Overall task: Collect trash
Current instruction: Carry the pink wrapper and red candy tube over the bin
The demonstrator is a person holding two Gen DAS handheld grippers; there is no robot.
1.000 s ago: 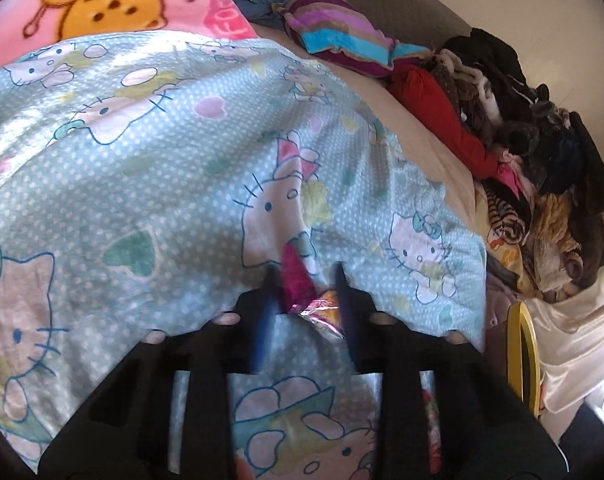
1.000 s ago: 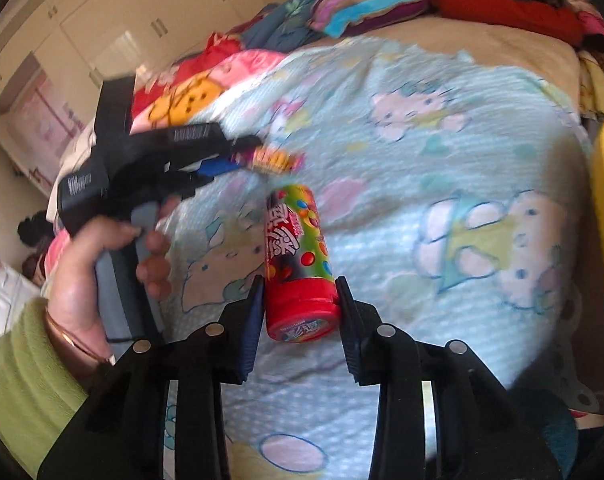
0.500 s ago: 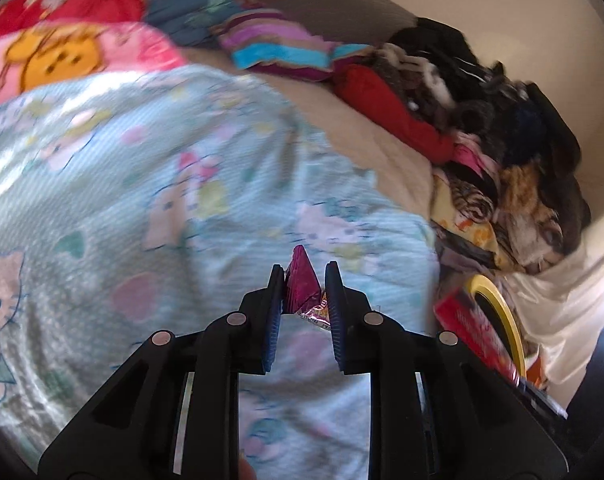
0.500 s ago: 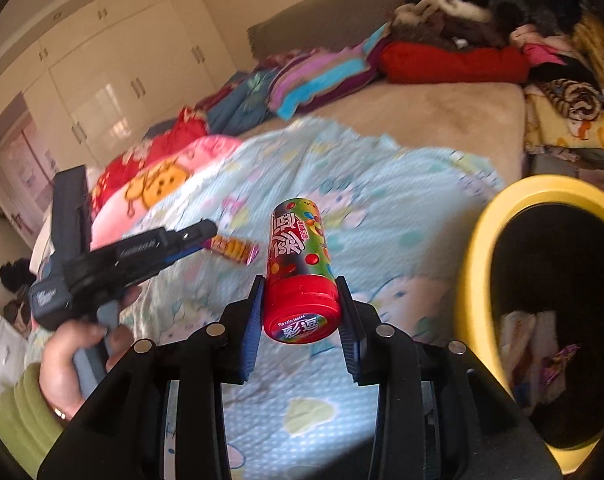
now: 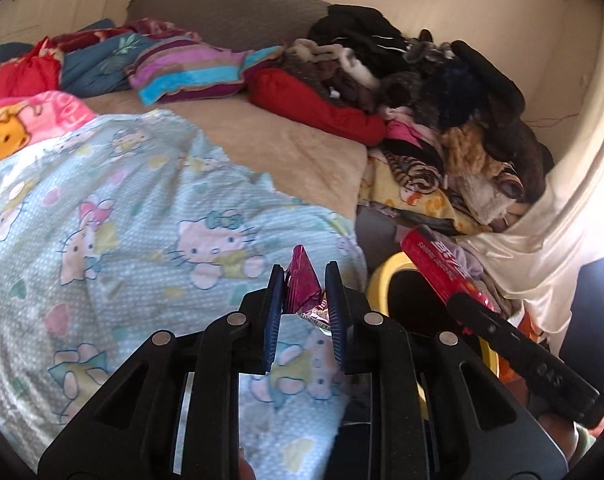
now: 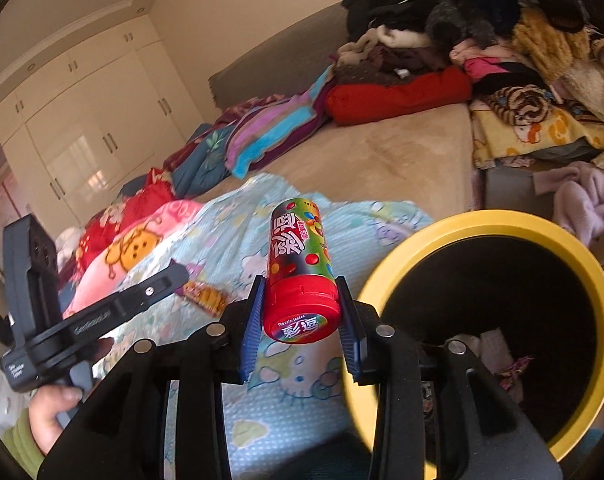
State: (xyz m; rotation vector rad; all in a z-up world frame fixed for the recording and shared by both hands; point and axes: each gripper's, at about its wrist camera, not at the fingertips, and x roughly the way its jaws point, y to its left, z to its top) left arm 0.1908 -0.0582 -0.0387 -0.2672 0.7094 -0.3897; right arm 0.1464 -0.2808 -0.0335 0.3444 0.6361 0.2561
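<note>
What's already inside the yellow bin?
Inside the yellow bin, low against the dark wall, lie pale crumpled scraps and a small pink wrapper. The right hand-held gripper hides part of the bottom.

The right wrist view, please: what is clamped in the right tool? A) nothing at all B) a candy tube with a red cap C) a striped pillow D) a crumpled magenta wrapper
B: the right tool is shut on the candy tube, its blue pads pressing both sides of the red cap, beside the yellow bin.
</note>
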